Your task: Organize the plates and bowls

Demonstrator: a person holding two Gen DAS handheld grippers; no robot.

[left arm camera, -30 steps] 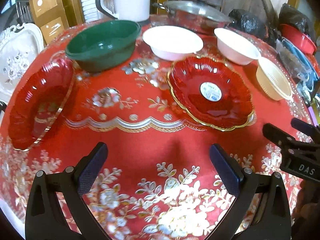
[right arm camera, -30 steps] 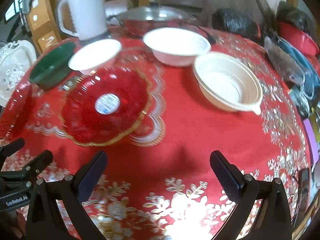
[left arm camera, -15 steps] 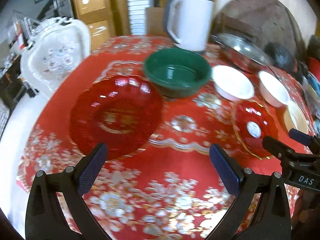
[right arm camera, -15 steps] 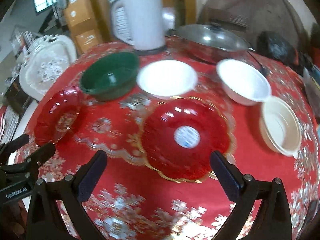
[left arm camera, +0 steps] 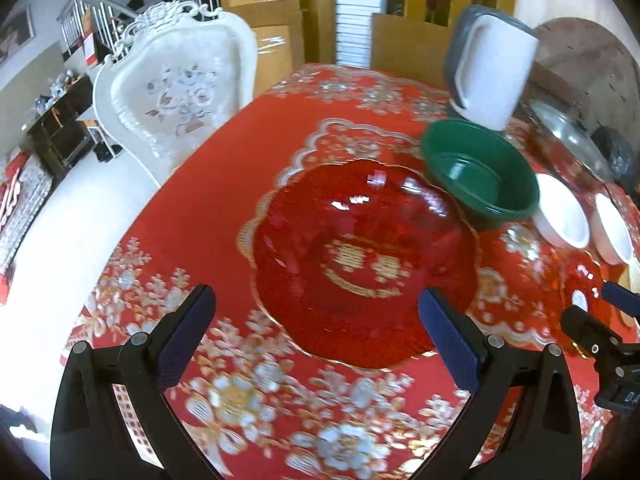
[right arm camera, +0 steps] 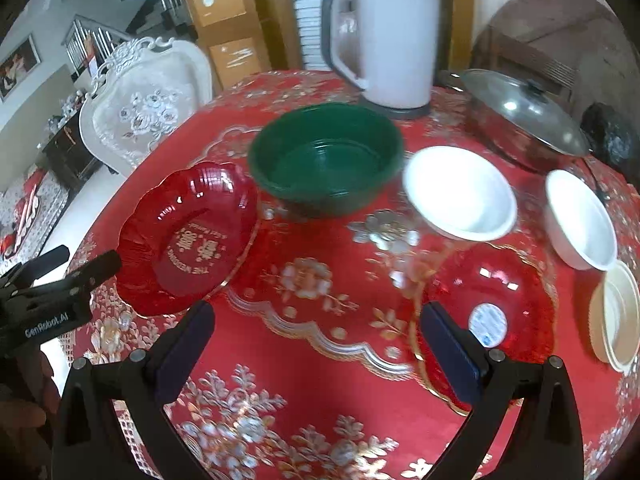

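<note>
I see the round table (right arm camera: 280,344) under its red flowered cloth carrying everything, with a white carved chair (left arm camera: 176,92) drawn up at its far left edge. Toward the far edge stands a white kettle (right arm camera: 384,40), and to its right a lidded steel pan (right arm camera: 524,120); both sit behind the dishes and out of my tongs' way. Just in front of the kettle is the green bowl (right arm camera: 326,164). Near the left edge lies the red plate with gold lettering (left arm camera: 360,264), its rim just beside the green bowl, and my left gripper (left arm camera: 318,334) hangs above its near rim with both jaws spread wide and empty. A second red plate with a round sticker (right arm camera: 488,312) lies toward the right, partly hidden behind my right gripper (right arm camera: 316,346), whose jaws also stand apart holding nothing. Beyond that plate sit two white bowls (right arm camera: 460,194) (right arm camera: 578,220) side by side, and a smaller cream bowl (right arm camera: 616,316) lies at the right edge.
</note>
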